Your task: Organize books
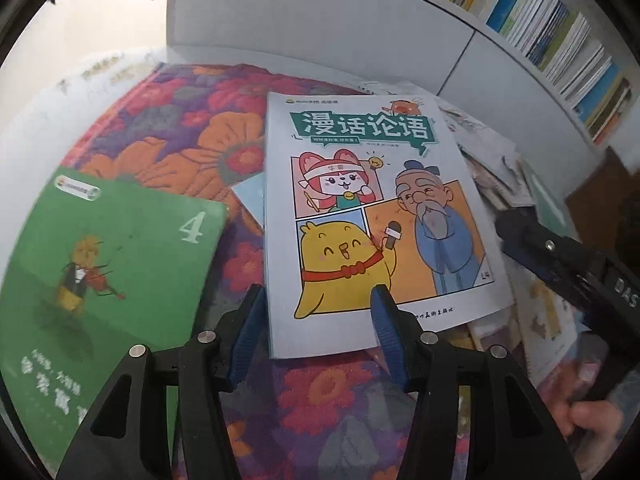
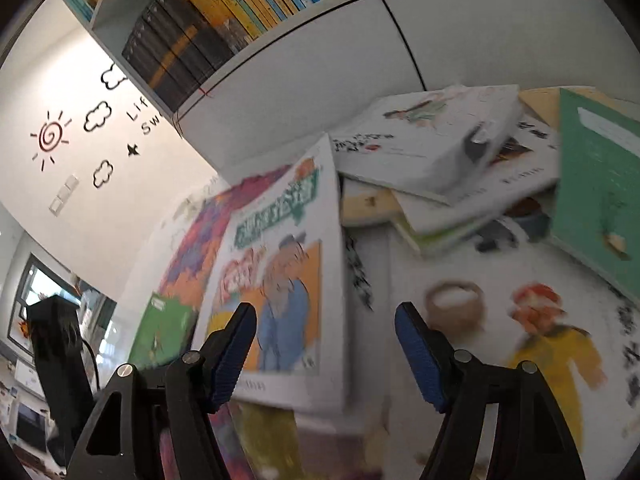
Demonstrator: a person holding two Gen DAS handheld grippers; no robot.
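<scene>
Blue ribbed pads of the left hand-held gripper (image 1: 318, 300) sit released over the bottom edge of the glossy comic book (image 1: 372, 216), flat on the quilted floral cover (image 1: 192, 128), so it's the pick-up step; next it needs to pinch that thin edge. Right hand-held gripper (image 2: 326, 320) gapes empty above the loose book pile (image 2: 448, 168)

You've got a white comic book (image 1: 372, 216) with a teal title banner, a green book (image 1: 108, 256), a purple-orange floral cloth (image 1: 192, 136), blue gripper pads (image 1: 384, 320).
</scene>
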